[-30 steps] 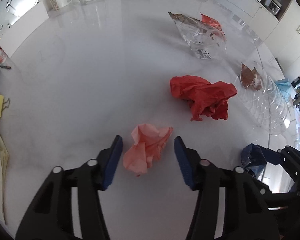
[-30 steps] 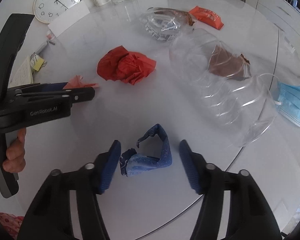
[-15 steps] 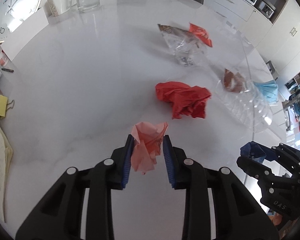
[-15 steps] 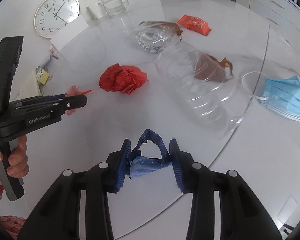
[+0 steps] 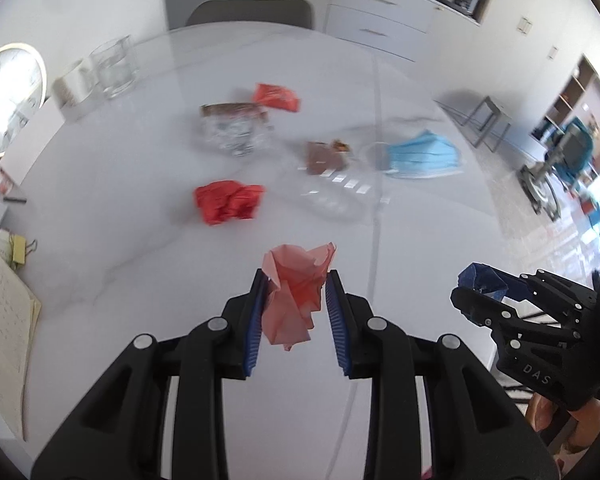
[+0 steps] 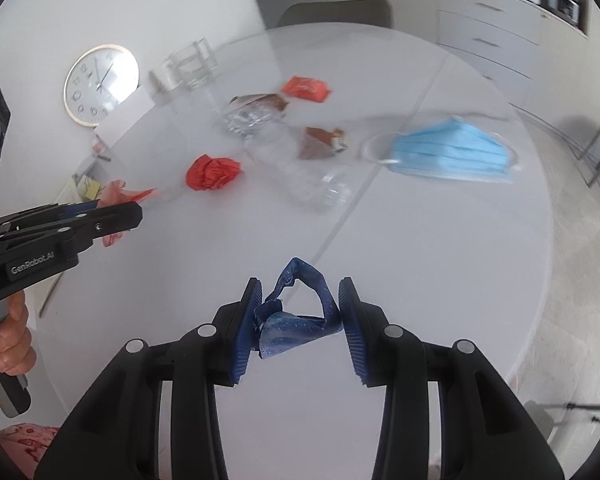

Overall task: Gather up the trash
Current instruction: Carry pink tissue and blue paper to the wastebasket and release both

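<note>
A: Left claw [image 5: 296,300] is pinching the pink crumpled paper [image 5: 296,292], lifted clear of the white surface [image 5: 140,208]. Right claw [image 6: 300,316] is clamped on the blue wrapper [image 6: 296,320], also in the air.

B: Plenty of bare room beneath both. The rounded edge [image 6: 540,280] curves close on the right claw's side, floor beyond it.

A: Rest of the trash lies well ahead: red paper ball [image 5: 228,202], clear plastic bottle [image 5: 332,196] on its side, brown wrapper [image 5: 326,156], blue face mask [image 5: 424,156], clear bag [image 5: 232,132], orange packet [image 5: 276,96].

B: Blurry there. The brown wrapper might be inside the bottle, I can't tell.

A: Clock [image 6: 100,84] and glasses [image 6: 192,64] sit at the far rim. A notebook [image 5: 0,320] is cut off at the left border.
</note>
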### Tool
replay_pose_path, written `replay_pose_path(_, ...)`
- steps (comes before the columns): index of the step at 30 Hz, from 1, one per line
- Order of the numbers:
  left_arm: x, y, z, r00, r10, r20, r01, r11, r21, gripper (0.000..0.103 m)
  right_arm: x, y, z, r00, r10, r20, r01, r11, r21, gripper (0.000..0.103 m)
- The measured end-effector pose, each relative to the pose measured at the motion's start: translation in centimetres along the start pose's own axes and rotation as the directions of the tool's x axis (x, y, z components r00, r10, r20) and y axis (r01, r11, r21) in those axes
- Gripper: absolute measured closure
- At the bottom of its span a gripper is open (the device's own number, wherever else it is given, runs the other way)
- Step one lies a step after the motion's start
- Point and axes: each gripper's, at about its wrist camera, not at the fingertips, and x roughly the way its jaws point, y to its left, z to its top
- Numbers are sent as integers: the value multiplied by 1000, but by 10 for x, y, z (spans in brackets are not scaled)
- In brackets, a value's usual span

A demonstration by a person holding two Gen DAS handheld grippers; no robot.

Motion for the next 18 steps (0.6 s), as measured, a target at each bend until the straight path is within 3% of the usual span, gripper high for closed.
replay_pose_path(10,-17,-122,-12,993,-117,-12,117,980,162,74,-81,-80,-63,989,-136,50,126,978,166,62)
replay_pose_path(18,-13,-190,-24,985,-166,-40,171,952,252,74,-111,-128,-96,978,-201,53,181,949,259,61)
